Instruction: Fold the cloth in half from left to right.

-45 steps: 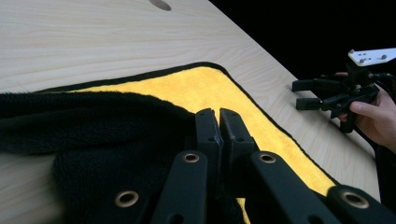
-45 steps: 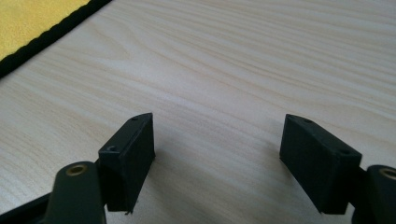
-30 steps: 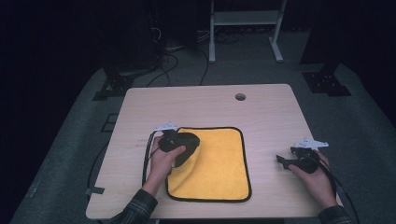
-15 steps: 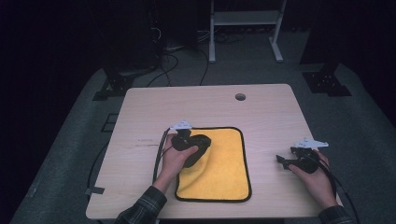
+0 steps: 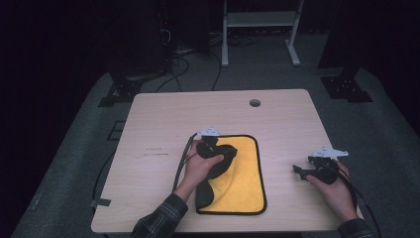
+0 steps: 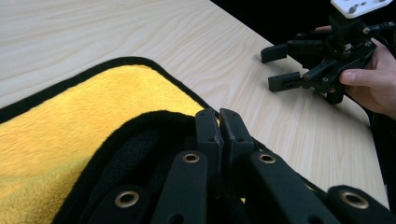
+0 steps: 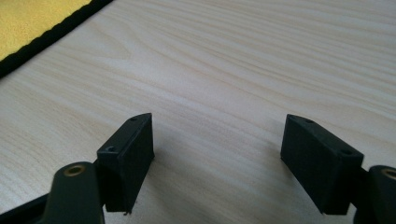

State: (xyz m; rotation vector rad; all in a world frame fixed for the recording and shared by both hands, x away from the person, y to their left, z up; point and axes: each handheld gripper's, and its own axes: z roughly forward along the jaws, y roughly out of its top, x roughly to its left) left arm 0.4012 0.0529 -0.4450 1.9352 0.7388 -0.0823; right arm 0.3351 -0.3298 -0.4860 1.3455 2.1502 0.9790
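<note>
Since the earlier frames the left gripper [image 5: 220, 148] has dragged the cloth's left edge across toward 3 o'clock, so the yellow cloth [image 5: 245, 168] now looks about half as wide, with its black underside flipped up over the near-left part. The right gripper [image 5: 304, 166] hasn't budged.

Starting at the fingers: in the left gripper view the left fingertips [image 6: 208, 128] are pressed tight together, clamped on the black-trimmed edge of the cloth [image 6: 60, 126], with the fold bunched right under them. The right gripper's fingers [image 7: 128, 158] stand wide apart with nothing between them, just bare table [image 7: 233, 70] below, parked out at 3 o'clock of the cloth and well clear of it.

The cloth sits near the front middle of the table [image 5: 163, 114], its right edge flat and its left part doubled over.

How I'd finish this fold: keep the pinch firm and carry the edge straight across toward 3 o'clock until the black trim lines up with the trim on the far side. Stay low so the fabric rolls over instead of dragging the whole cloth sideways. If it starts sliding, the free right gripper could probably press down on the right edge to pin it. Only let go once the edges meet, otherwise the fold will likely land crooked at the near corner.
</note>
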